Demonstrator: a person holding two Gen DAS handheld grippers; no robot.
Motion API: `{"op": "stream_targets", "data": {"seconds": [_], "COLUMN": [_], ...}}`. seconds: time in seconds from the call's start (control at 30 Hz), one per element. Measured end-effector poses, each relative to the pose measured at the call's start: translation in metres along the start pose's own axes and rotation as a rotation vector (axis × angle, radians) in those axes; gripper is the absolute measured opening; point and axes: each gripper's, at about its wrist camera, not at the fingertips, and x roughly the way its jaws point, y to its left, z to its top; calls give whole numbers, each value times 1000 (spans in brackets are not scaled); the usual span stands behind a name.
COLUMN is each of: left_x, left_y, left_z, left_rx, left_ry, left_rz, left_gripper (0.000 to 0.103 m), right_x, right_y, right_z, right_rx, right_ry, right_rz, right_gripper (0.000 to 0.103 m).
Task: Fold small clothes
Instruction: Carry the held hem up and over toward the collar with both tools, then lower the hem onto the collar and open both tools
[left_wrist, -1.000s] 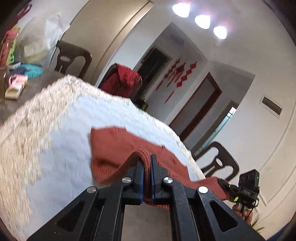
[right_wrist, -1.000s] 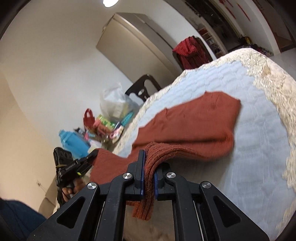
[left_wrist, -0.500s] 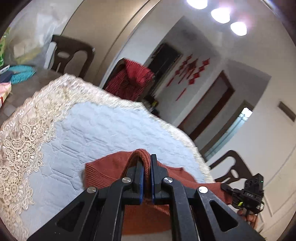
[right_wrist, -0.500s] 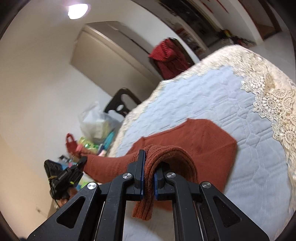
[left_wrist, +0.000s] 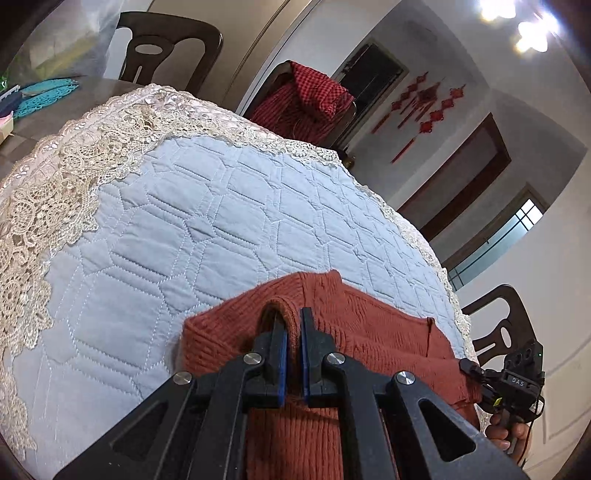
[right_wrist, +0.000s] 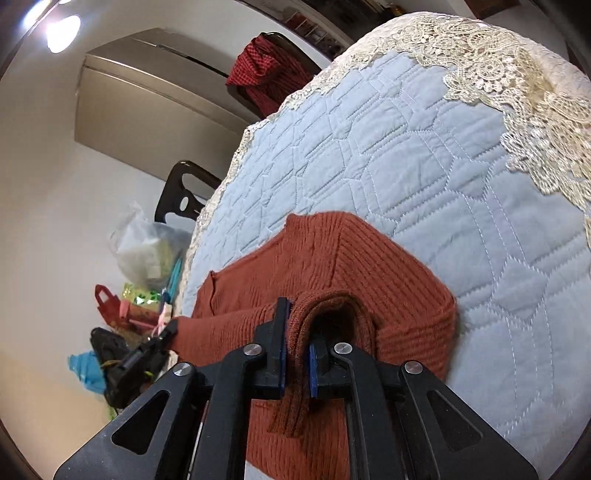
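A rust-red knitted garment (left_wrist: 373, 332) lies doubled over on the pale blue quilted table cover (left_wrist: 221, 221). My left gripper (left_wrist: 291, 321) is shut on a raised fold of its edge, low over the garment. In the right wrist view the same garment (right_wrist: 351, 266) lies on the cover (right_wrist: 443, 166). My right gripper (right_wrist: 297, 317) pinches another fold of the edge, which hangs down between the pads; its jaws are just beginning to open. Each camera also catches the other gripper at the garment's far end, the right gripper (left_wrist: 517, 384) held in a hand and the left gripper (right_wrist: 136, 358).
Cream lace (left_wrist: 55, 192) borders the cover. Dark chairs (left_wrist: 166, 48) stand round the table, one draped with a red checked cloth (left_wrist: 310, 96). A plastic bag (right_wrist: 147, 247), teal mats (left_wrist: 44, 96) and small colourful items (right_wrist: 125, 306) sit at the table's far side.
Both grippers have carried the garment's edge forward and down over the table. The garment now lies shorter, folded onto itself, and the quilted cover fills more of each view.
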Motion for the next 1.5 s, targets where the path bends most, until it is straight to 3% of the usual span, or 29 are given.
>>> {"op": "stream_targets", "data": {"seconds": [0.17,0.3,0.4,0.47,0.57,0.7,0.93,1.07,1.27,1.4,1.5], "left_x": [9,16,11,6,2,-7,-20,-27,-27,-29,-29], "left_y": [-3,6,13,15,18,15,22,16,1,-17,-26], "left_z": [9,14,16,17,18,16,25,19,-19,-54,-70], "left_rx": [-2,-72,-111,-126,-141,-108,-147,-116,-35,74,183], "left_ry": [13,44,20,-14,-28,-60,-102,-106,-15,50,49], "left_rz": [-1,-13,-24,-4,-5,10,14,14,-5,-19,47], "left_gripper": [7,9,17,30,30,30,30,32,36,36,36], "right_x": [3,13,9,7,5,-2,-7,-16,-34,-43,-42], "right_y": [3,-14,-22,-23,-20,-14,-21,-12,6,33,40], "right_z": [13,20,21,21,23,23,25,23,-3,-37,-57], "right_rx": [14,132,194,224,236,206,246,205,56,-157,-270], "right_ry": [-4,22,8,-3,-16,-55,-123,-134,-132,-87,-55], "right_rz": [39,79,132,181,218,220,226,204,112,-5,-140], "right_gripper": [12,14,16,29,41,41,41,41,41,41,41]}}
